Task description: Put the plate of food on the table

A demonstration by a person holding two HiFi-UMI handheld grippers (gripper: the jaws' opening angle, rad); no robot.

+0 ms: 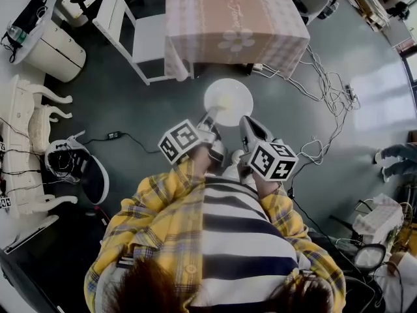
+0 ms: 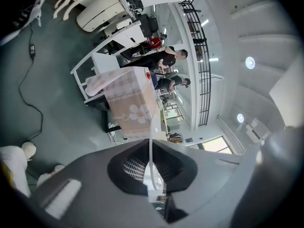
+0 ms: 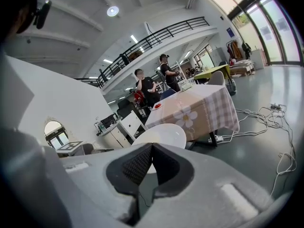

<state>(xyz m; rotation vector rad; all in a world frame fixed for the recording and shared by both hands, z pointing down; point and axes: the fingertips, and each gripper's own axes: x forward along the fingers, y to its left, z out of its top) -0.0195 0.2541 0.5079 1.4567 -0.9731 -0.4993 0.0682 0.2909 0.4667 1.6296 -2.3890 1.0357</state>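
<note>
Left gripper (image 1: 209, 119) jaws clamped on white plate (image 1: 228, 100) rim; right gripper (image 1: 245, 122) jaws closed, empty, beside plate; cloth-covered surface (image 1: 221, 15) beyond.

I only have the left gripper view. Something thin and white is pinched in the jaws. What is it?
Observer: A round white plate, seen from above in the head view; the left gripper pinches its rim.
Operator: Is the right gripper on it too?
Observer: No. The right gripper is shut empty, the plate just past its jaws.
Operator: Food on it?
Observer: Only a faint yellowish patch at its middle, too blurred to name.
</note>
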